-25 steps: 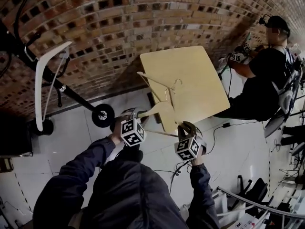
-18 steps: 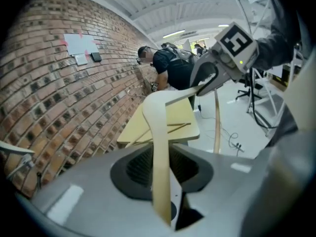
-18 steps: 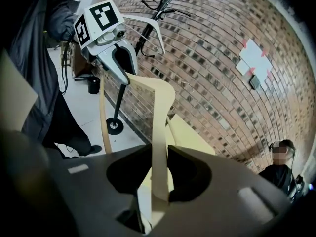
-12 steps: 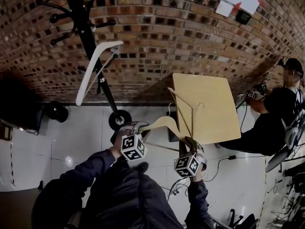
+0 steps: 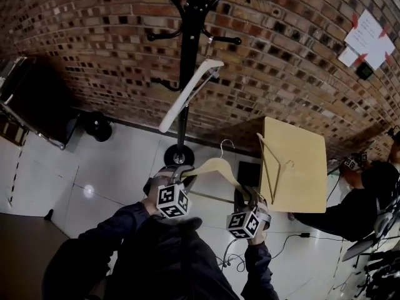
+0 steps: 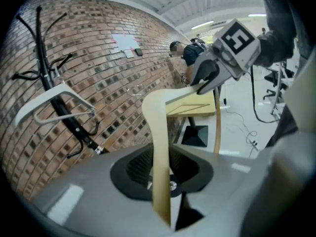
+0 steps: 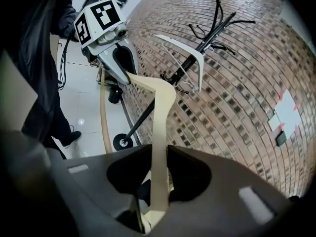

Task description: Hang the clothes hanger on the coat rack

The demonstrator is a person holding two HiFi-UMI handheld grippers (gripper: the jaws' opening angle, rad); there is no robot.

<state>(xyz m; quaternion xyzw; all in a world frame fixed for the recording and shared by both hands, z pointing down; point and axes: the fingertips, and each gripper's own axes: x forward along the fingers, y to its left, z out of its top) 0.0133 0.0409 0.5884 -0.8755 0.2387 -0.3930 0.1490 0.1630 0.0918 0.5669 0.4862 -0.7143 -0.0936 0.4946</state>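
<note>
Against brick wall (image 5: 94, 36), coat rack (image 5: 190, 42); floor (image 5: 106, 167)

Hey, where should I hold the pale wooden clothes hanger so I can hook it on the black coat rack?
Grip the two sloping arm ends, one from each side, coming in from the person's side. The left tool and right tool are shut on the pale wooden clothes hanger that way, which leaves its metal hook free, on the side toward the black coat rack.
</note>
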